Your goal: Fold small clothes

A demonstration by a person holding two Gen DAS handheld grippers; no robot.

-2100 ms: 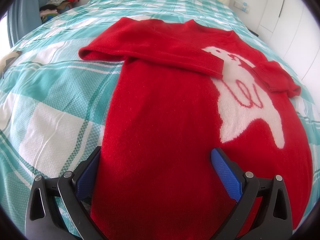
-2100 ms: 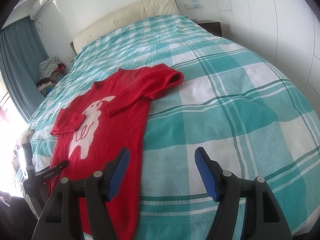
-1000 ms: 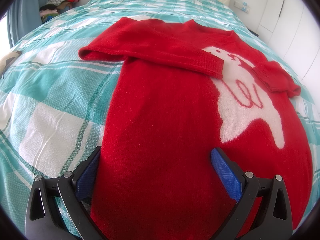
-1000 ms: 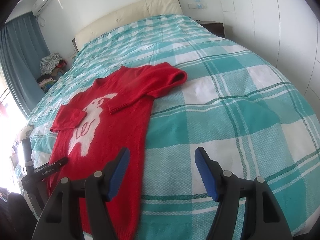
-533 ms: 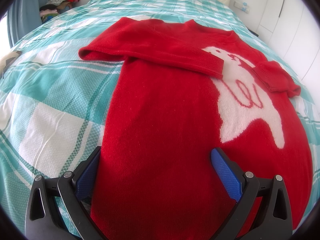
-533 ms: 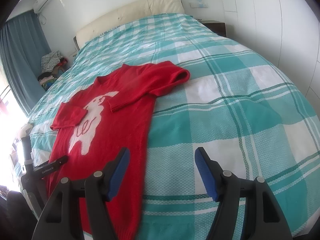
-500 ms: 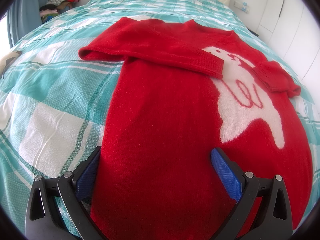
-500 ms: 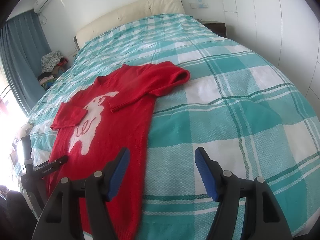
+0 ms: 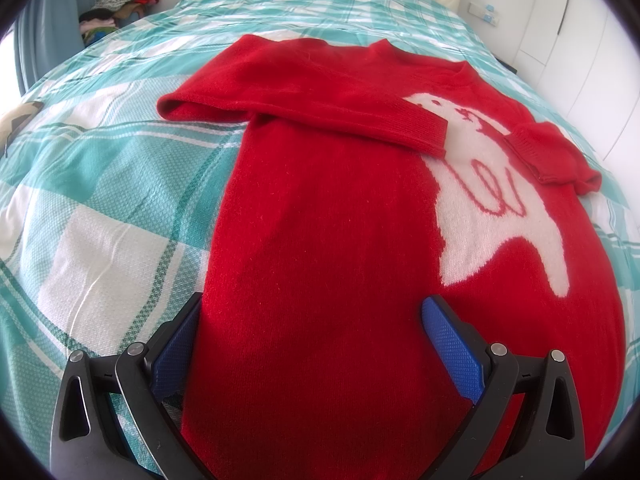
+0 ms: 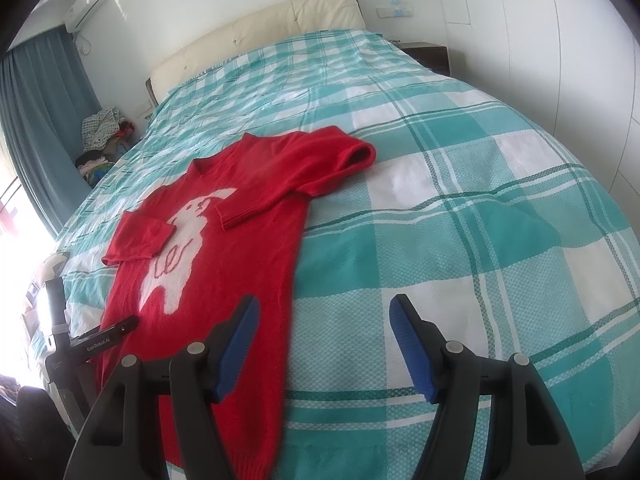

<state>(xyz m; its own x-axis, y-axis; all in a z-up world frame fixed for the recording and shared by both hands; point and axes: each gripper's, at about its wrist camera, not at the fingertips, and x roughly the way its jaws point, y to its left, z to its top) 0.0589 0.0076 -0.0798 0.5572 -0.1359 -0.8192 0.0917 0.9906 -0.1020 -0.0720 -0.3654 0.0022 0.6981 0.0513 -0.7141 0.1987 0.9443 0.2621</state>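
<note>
1. A red sweater with a white animal figure on its chest lies flat on the bed, which is covered in a teal and white checked spread.
2. Both sleeves are folded in across the chest; one cuff rests on the white figure, and the other sleeve lies at the far side.
3. The left gripper has its jaws wide apart at the sweater's hem; the near edge of the cloth lies between them, unclamped.
4. The right gripper also stands wide open, gripping nothing, over the spread just beside the sweater's side edge.
5. A heap of clothes sits beside the bed by the curtain.
</note>
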